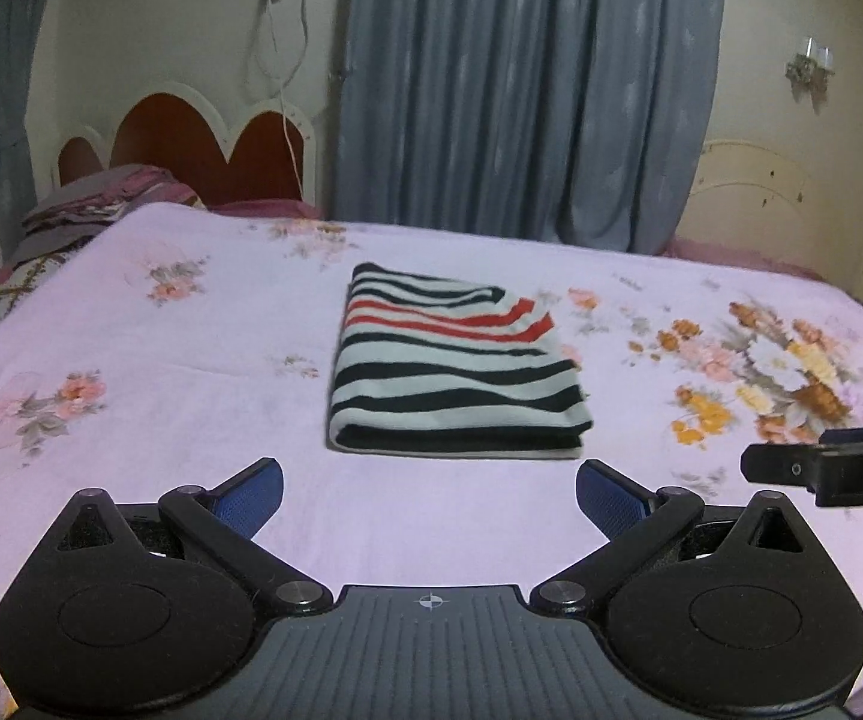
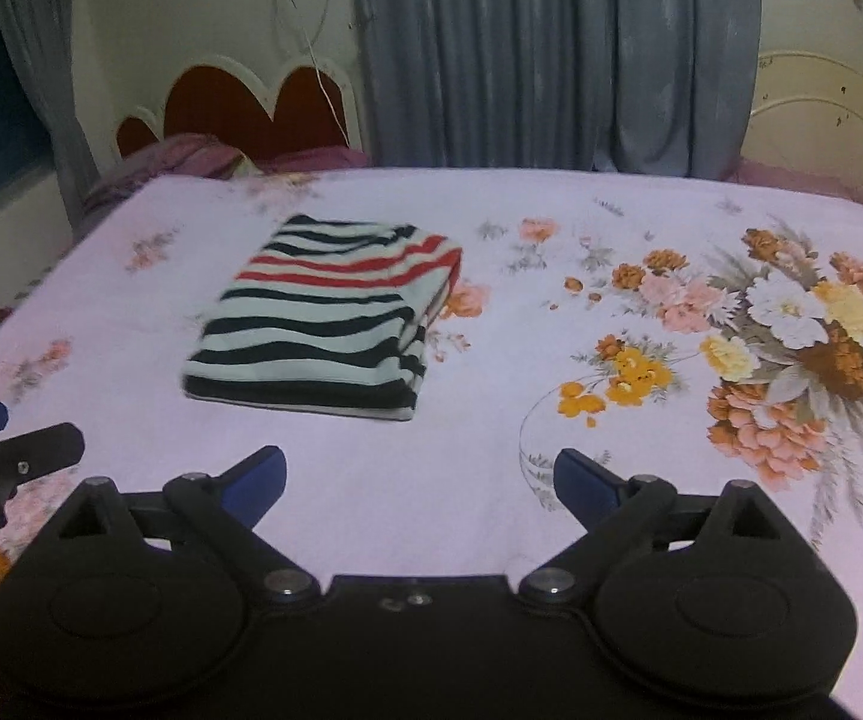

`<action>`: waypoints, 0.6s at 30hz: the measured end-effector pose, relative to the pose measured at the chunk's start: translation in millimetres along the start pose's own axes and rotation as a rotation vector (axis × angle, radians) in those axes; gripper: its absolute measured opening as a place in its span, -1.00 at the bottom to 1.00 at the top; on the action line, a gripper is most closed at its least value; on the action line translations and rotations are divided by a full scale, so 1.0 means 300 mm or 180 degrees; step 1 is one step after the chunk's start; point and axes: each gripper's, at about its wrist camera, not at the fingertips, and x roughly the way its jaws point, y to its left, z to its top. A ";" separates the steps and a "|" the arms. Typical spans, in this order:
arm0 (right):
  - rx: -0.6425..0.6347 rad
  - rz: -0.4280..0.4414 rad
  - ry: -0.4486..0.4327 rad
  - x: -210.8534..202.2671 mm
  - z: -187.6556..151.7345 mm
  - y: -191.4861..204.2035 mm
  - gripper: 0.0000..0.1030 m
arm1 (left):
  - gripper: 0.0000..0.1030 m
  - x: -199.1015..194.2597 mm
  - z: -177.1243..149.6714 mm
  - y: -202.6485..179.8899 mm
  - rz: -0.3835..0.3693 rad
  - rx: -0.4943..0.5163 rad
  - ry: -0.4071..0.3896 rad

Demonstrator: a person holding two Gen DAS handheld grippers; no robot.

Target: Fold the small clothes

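Striped garment (image 1: 455, 360), folded into a neat rectangle, mid-bed on the floral sheet (image 1: 191, 468). Soft, light, limp knit; likely best pinched at the stacked near edge. Left hand-held gripper (image 1: 429, 495) and right hand-held gripper (image 2: 419, 480) both spread wide, empty, well short of it.

Bedroom w/ cream walls (image 1: 149, 30). Ahead of the jaws: bed in pale pink floral sheet (image 1: 161, 396). Beyond it, grey-blue curtains (image 1: 521, 90). Up-left: red scalloped headboard (image 1: 191, 138), white-trimmed, cable (image 1: 287, 120) hanging above. Far right: wall lamp (image 1: 812, 63). Dim light.
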 end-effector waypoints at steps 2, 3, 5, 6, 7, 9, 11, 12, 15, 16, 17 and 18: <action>-0.0032 -0.0037 -0.0050 -0.045 -0.017 0.005 0.86 | 0.99 -0.051 0.002 -0.011 -0.0028 0.0002 -0.0056; -0.0049 -0.0062 -0.0076 -0.067 -0.025 0.007 0.86 | 0.99 -0.081 0.002 -0.018 -0.0028 0.0017 -0.0093; -0.0057 -0.0092 -0.0126 -0.110 -0.042 0.014 0.86 | 0.99 -0.133 0.000 -0.035 -0.0027 0.0043 -0.0162; -0.0058 -0.0092 -0.0154 -0.132 -0.049 0.016 0.86 | 0.99 -0.159 -0.001 -0.043 -0.0032 0.0052 -0.0195; -0.0055 -0.0092 -0.0182 -0.154 -0.055 0.019 0.86 | 0.99 -0.184 -0.003 -0.050 -0.0031 0.0059 -0.0223; -0.0041 -0.0108 -0.0216 -0.189 -0.064 0.026 0.86 | 0.99 -0.227 -0.012 -0.060 -0.0036 0.0035 -0.0263; -0.0070 -0.0106 -0.0253 -0.219 -0.071 0.036 0.86 | 0.99 -0.266 -0.023 -0.069 -0.0057 0.0006 -0.0285; -0.0093 -0.0110 -0.0264 -0.230 -0.073 0.041 0.86 | 0.99 -0.281 -0.027 -0.073 -0.0064 0.0006 -0.0299; -0.0103 -0.0101 -0.0288 -0.251 -0.079 0.049 0.86 | 0.99 -0.312 -0.033 -0.086 -0.0071 0.0030 -0.0341; -0.0105 -0.0107 -0.0300 -0.258 -0.081 0.051 0.86 | 0.99 -0.322 -0.032 -0.088 -0.0071 0.0037 -0.0357; -0.0109 -0.0102 -0.0312 -0.266 -0.084 0.054 0.87 | 0.99 -0.327 -0.031 -0.090 -0.0072 0.0036 -0.0372; -0.0116 -0.0099 -0.0323 -0.273 -0.085 0.057 0.86 | 0.99 -0.335 -0.030 -0.090 -0.0069 0.0032 -0.0385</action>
